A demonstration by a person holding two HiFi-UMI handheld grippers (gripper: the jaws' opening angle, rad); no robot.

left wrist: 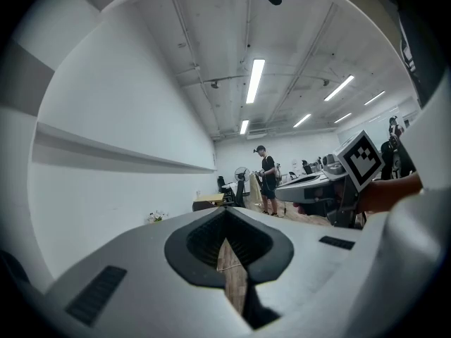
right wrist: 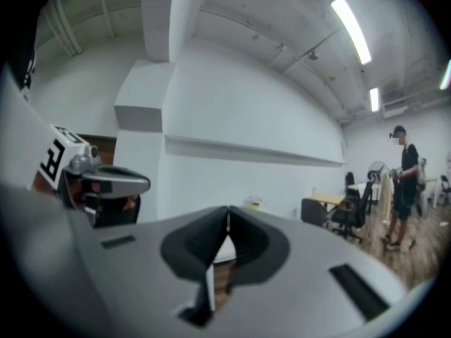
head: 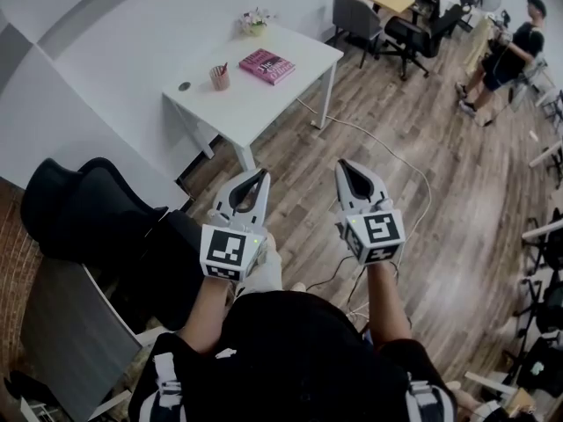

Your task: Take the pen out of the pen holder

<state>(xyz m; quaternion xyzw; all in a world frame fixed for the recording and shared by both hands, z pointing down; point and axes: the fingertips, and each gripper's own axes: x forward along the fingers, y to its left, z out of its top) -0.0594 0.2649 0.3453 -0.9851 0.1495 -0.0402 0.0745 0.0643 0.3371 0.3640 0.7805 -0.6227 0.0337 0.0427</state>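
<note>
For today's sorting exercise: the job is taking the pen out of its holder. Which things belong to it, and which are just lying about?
Belongs to the job:
brown cup-shaped pen holder
thin pen standing in it
white rectangular table under it

Just lying about:
pink rectangular book
small bunch of flowers
small dark round disc

Pen holder [head: 219,78]: tiny, contents indistinct. Pink book [head: 266,66]: cover print unreadable. Flowers [head: 254,20]: too small to identify.

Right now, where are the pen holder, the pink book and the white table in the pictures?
pen holder [head: 219,79]: head view, on the cup's side wall.
pink book [head: 266,66]: head view, middle of its cover.
white table [head: 264,100]: head view, a bare part of its top.
</note>
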